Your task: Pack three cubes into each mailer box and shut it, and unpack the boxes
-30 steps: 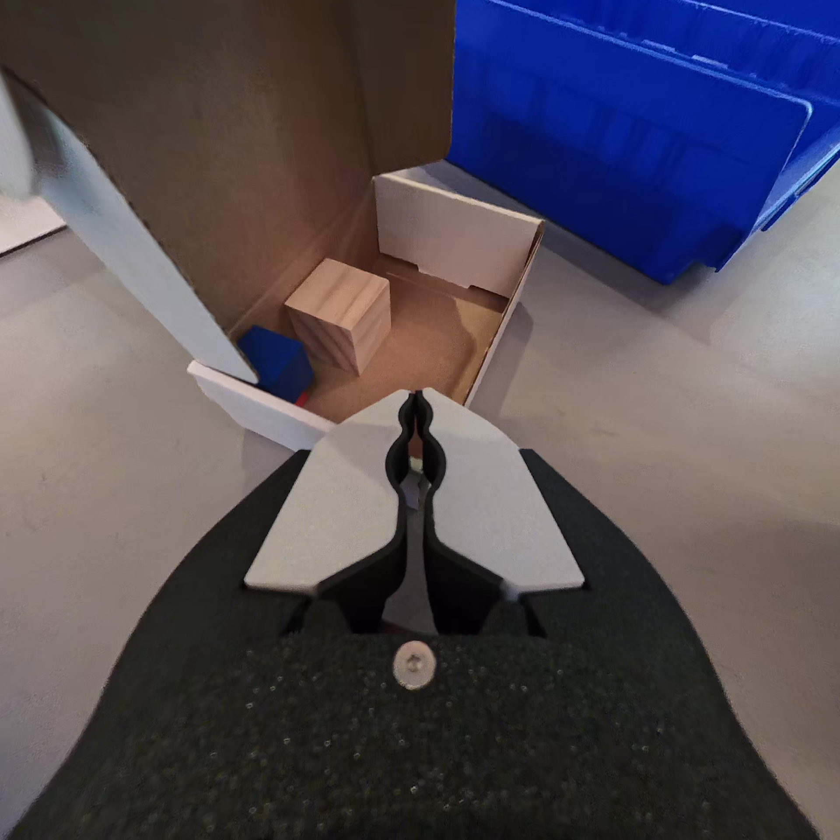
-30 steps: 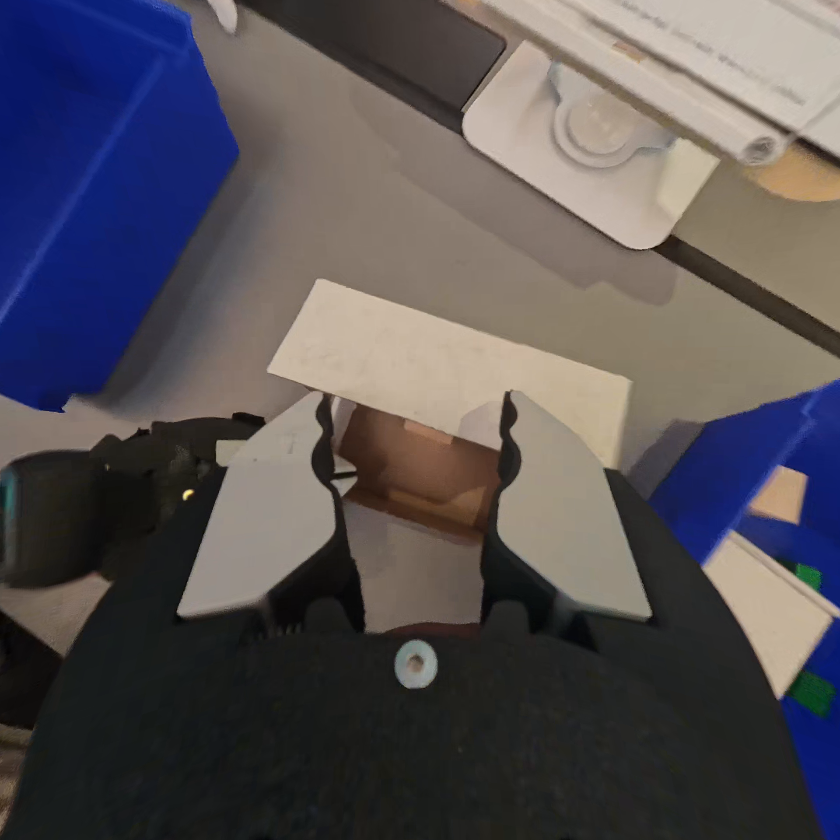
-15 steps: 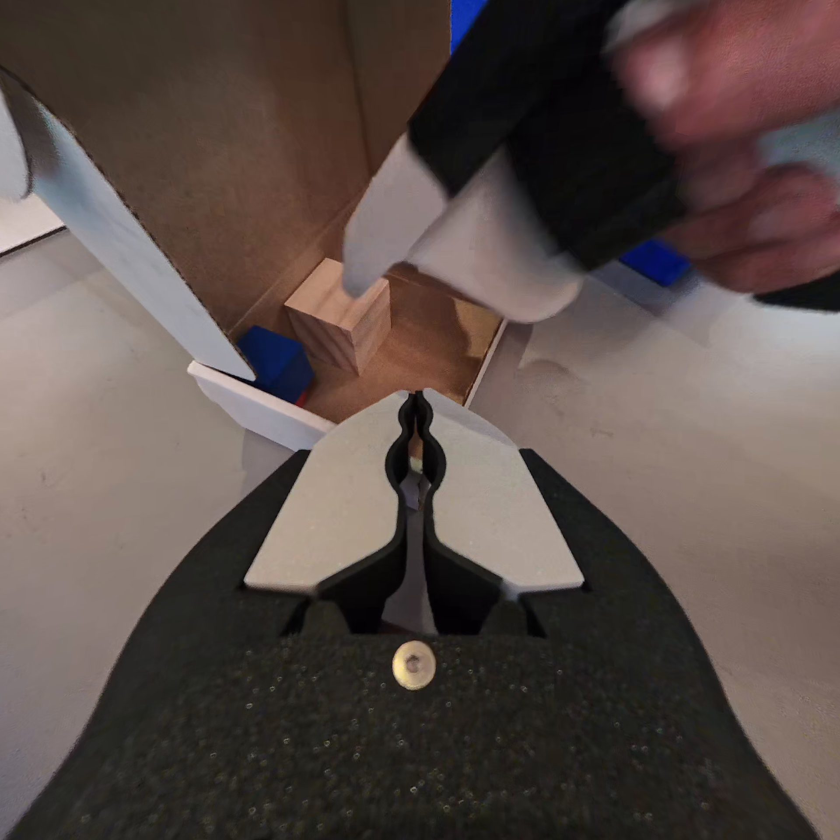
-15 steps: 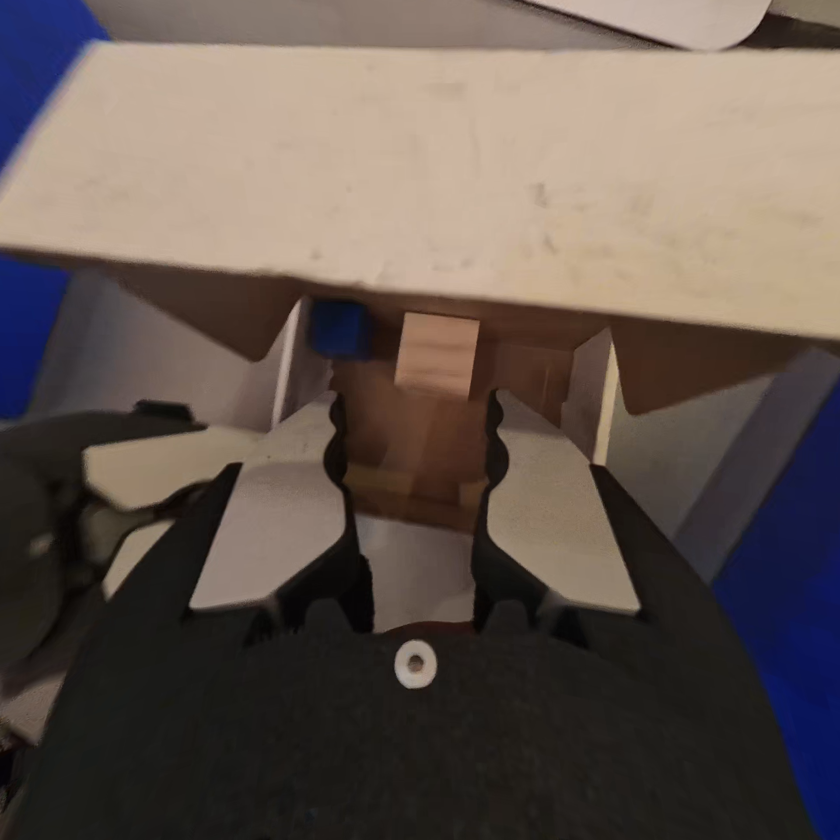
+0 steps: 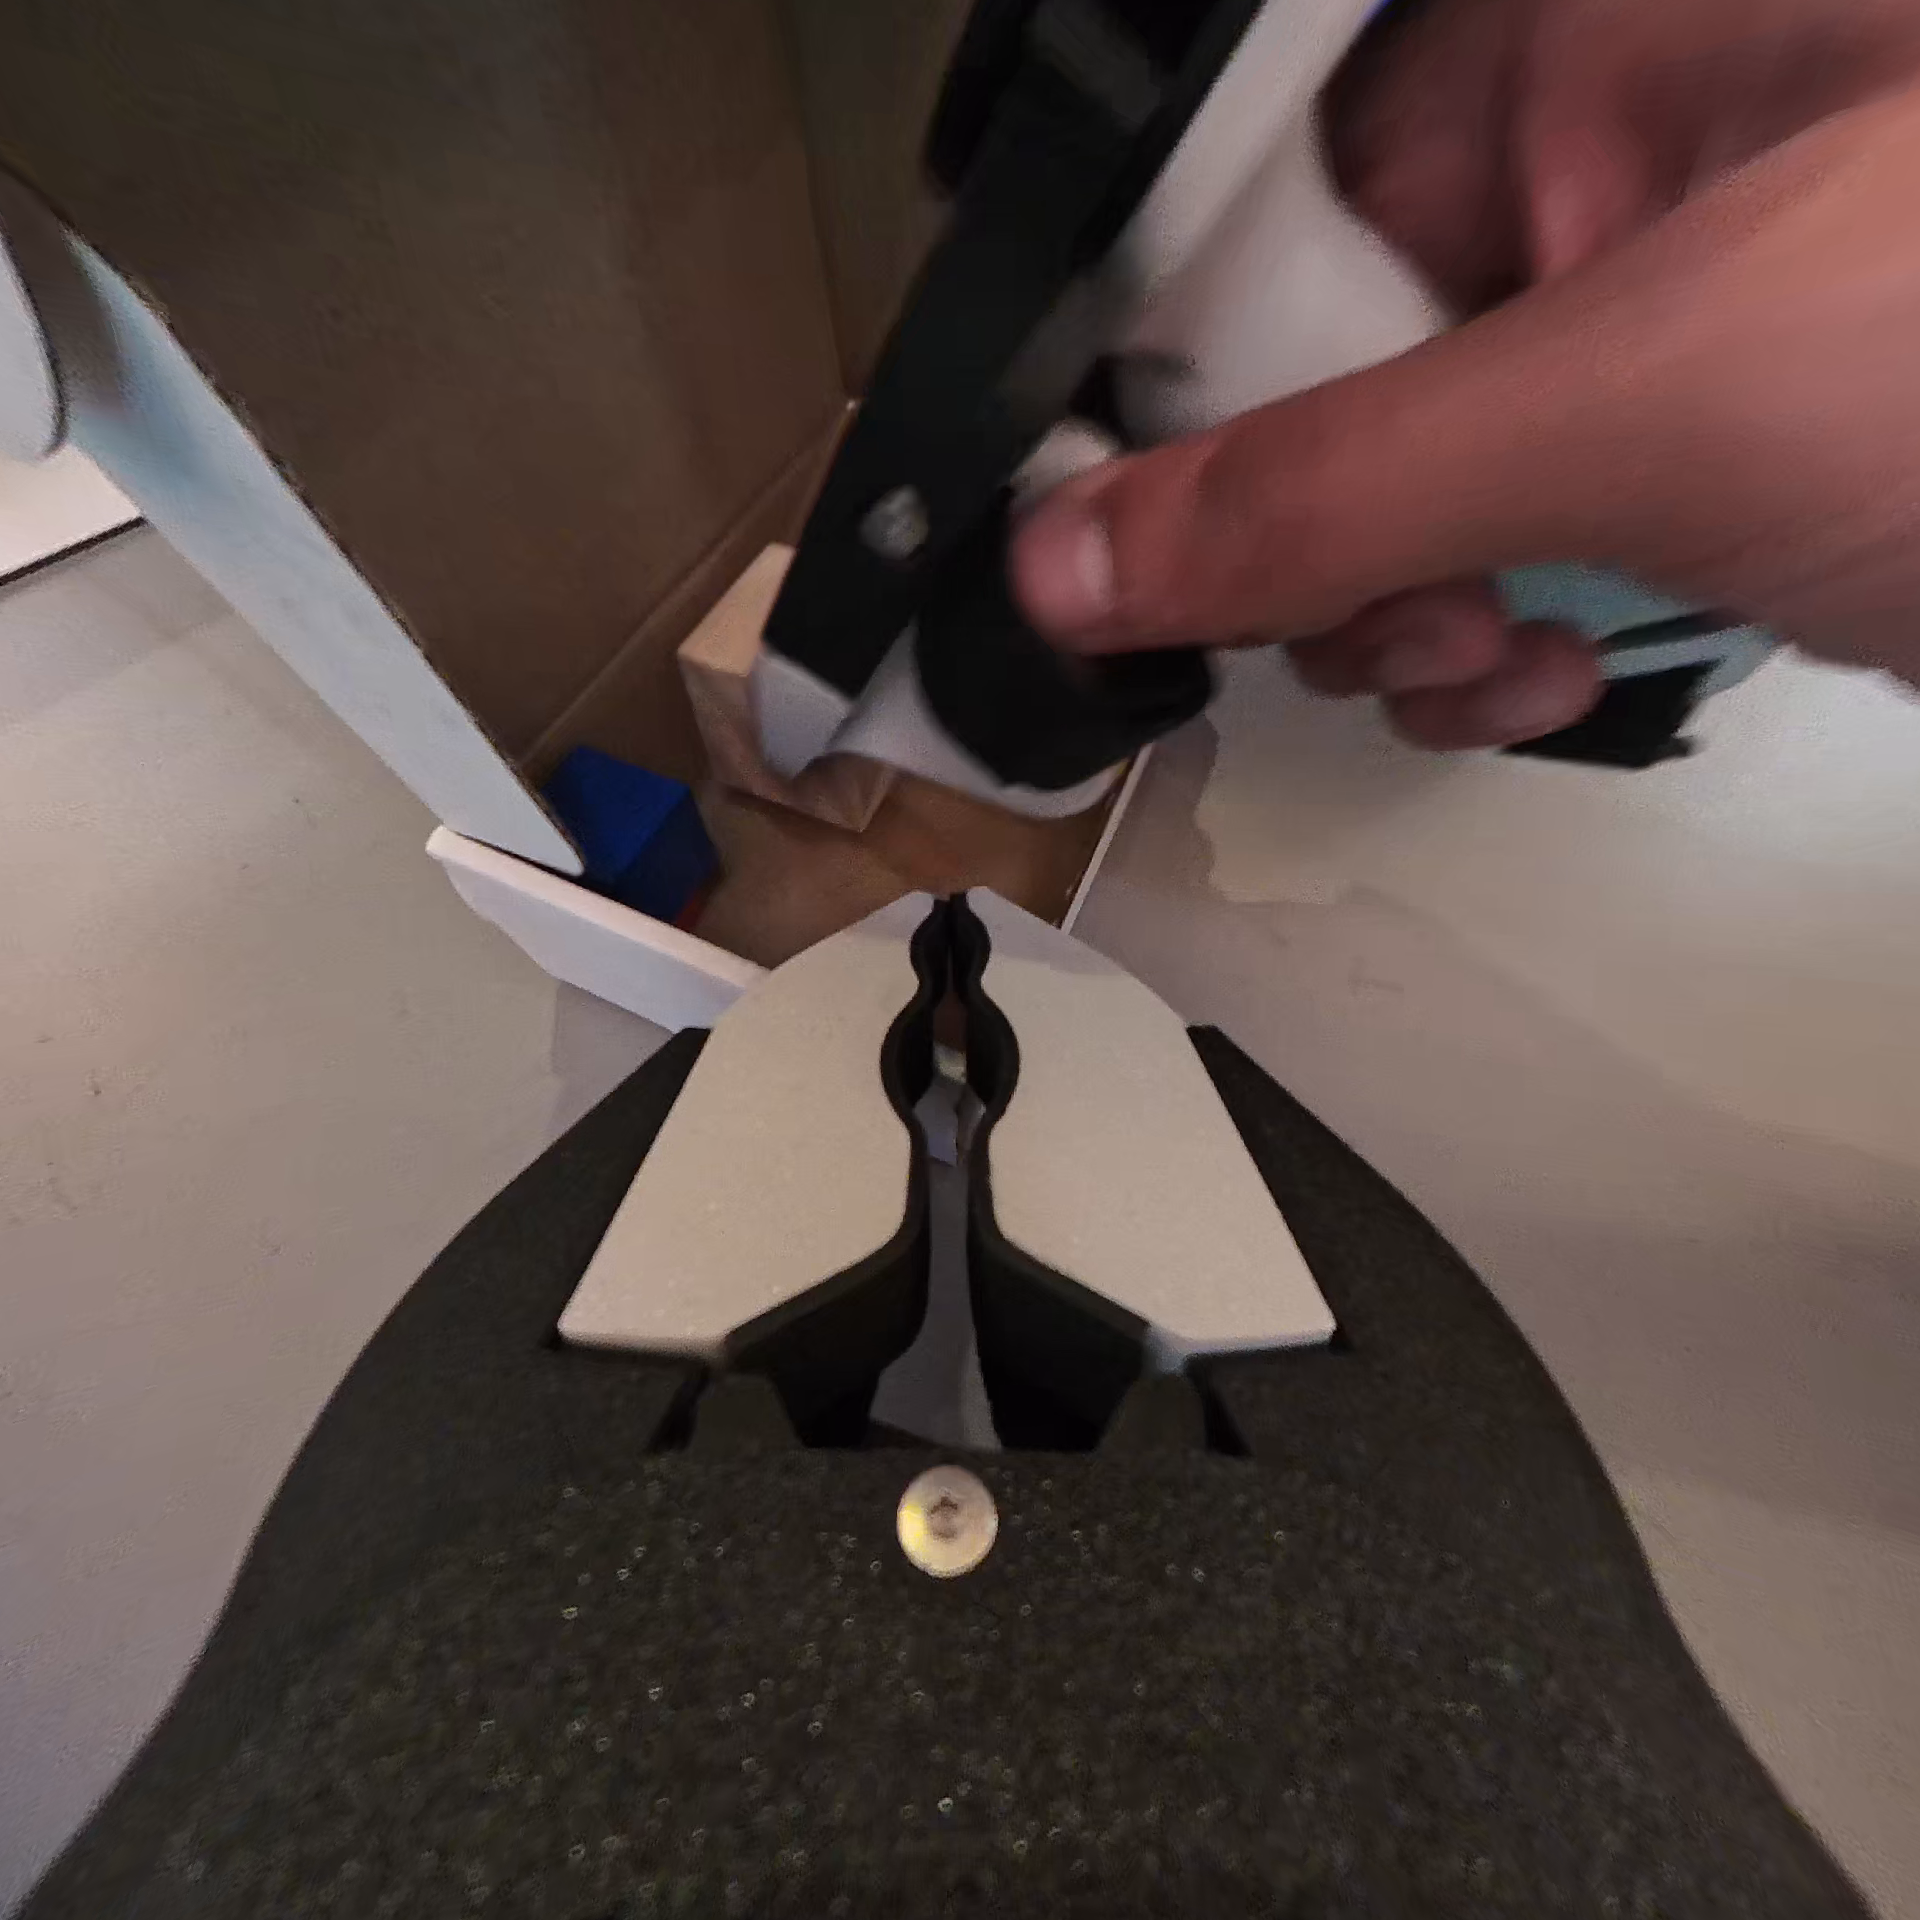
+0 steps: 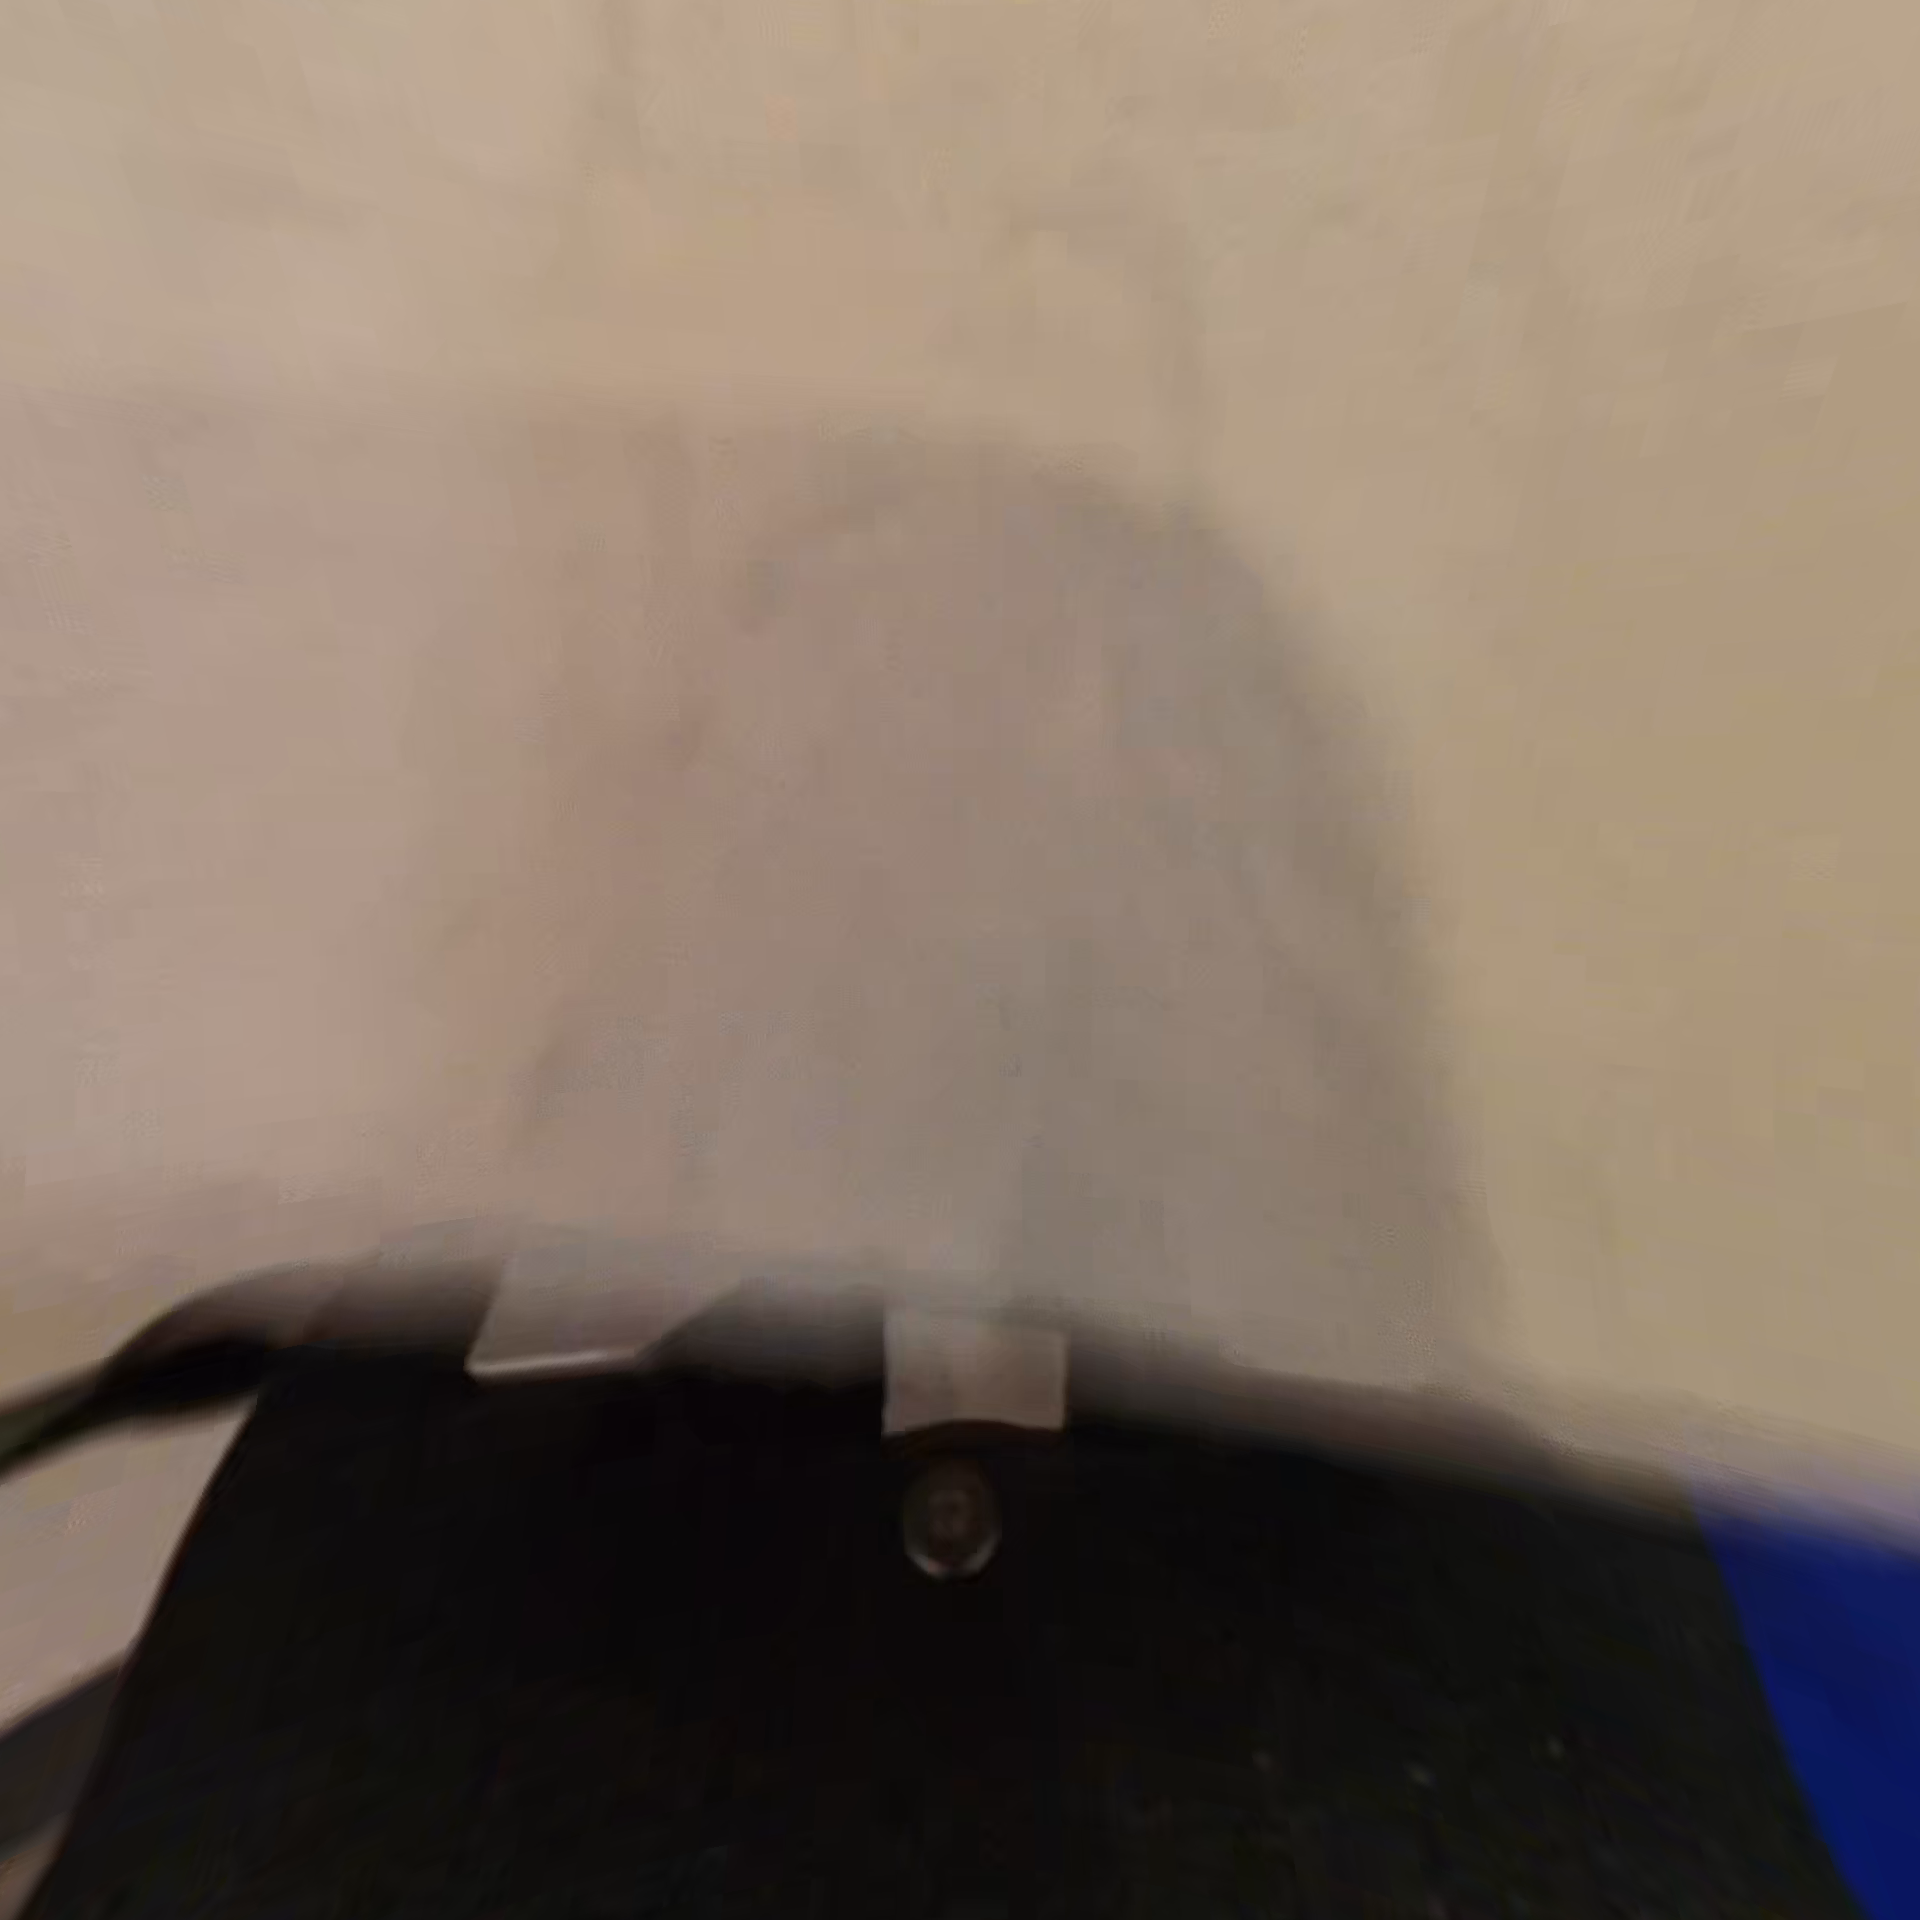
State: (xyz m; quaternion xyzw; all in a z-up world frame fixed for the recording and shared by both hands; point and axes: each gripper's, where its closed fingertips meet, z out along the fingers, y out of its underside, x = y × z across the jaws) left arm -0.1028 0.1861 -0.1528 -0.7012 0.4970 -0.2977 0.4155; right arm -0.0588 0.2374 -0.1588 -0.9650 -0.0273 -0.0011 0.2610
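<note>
Reaching into open mailer box (image 5: 582, 940) w/ right gripper (image 5: 821, 743) at wooden cube (image 5: 727, 686).

Item 1, left gripper (image 5: 948, 920): fingers pressed together on the box's near wall, pinning it for you. Item 2, right gripper: tips down at the wooden cube, touching or nearly; its own view is all blur, so can't tell if it's open or closed on anything. Item 3, contents: wooden cube mid-floor, blue cube (image 5: 634, 831) in left corner, sliver of red beside it. Item 4, surroundings: raised lid (image 5: 416, 312) behind, its side flap (image 5: 301, 623) hanging over the blue cube; grey table (image 5: 208, 1039); your hand (image 5: 1507, 468) blocks the box's right side. Risks, est.: a sideways pull could drag the box if your left pinch slips; the flap may catch the tips when you go for the blue cube; you're working nearly blind on the right.
</note>
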